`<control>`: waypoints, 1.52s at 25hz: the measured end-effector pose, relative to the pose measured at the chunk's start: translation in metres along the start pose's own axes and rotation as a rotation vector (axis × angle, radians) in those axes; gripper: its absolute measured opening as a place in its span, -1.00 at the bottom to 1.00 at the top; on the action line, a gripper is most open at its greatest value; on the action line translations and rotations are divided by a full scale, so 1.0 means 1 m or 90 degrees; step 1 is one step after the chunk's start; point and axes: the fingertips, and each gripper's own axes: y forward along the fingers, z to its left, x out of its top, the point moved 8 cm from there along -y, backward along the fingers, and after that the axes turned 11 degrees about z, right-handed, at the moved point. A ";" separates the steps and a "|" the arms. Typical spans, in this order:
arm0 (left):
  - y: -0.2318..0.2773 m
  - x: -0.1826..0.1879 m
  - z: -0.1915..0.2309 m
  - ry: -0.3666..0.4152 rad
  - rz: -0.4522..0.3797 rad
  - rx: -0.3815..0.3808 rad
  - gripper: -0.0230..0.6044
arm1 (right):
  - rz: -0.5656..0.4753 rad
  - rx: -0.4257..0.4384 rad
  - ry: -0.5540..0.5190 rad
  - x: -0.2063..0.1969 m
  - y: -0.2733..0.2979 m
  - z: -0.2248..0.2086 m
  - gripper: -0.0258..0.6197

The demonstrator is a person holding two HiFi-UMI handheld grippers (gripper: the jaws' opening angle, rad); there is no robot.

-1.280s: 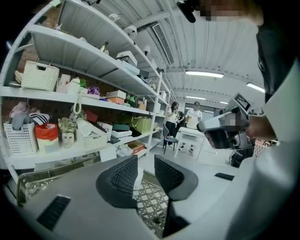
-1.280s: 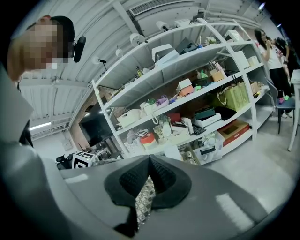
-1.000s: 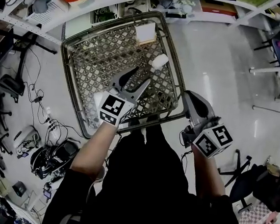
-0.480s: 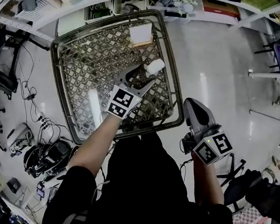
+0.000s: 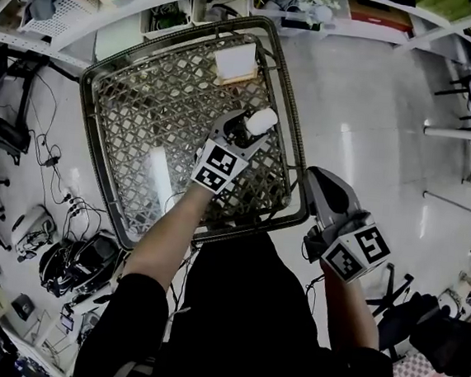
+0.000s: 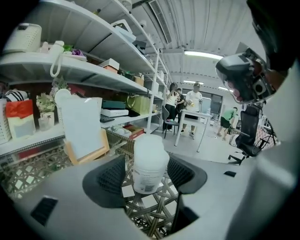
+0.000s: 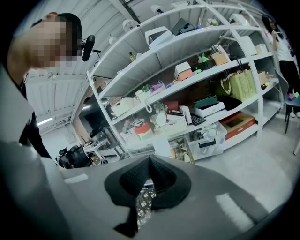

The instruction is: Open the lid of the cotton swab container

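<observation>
Spreading wide on our left gripper [image 6: 146, 180], the fingers [image 6: 111, 177] have just been opening, and the cotton swab container [image 6: 150, 161] stands upright between them, its lid [image 6: 151, 143] on and neither pad pressing it. It rests on the woven desk [image 5: 144, 108], near the desk's right edge in the head view, with a white board [image 6: 82, 124] propped on a wooden stand farther back. Our right gripper [image 7: 149, 168] has its fingers closed together on nothing; it hangs off the desk's near right corner, above the floor [image 5: 375, 114], well apart from the container.
</observation>
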 end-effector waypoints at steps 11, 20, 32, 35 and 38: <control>0.027 -0.010 0.001 0.023 0.057 0.050 -0.09 | 0.027 0.004 0.004 -0.004 0.003 -0.012 -0.90; 0.025 -0.011 0.003 0.006 0.074 0.046 -0.30 | 0.027 0.011 -0.013 0.004 -0.005 -0.006 -0.90; -0.094 0.049 -0.015 0.042 0.019 0.030 -0.30 | 0.007 0.020 -0.040 0.016 -0.021 0.028 -0.89; -0.134 0.053 -0.019 0.047 0.010 0.040 -0.30 | -0.008 0.033 -0.050 0.018 -0.024 0.048 -0.89; -0.171 0.050 -0.025 0.054 0.012 0.060 -0.30 | -0.026 0.048 -0.049 0.015 -0.026 0.068 -0.90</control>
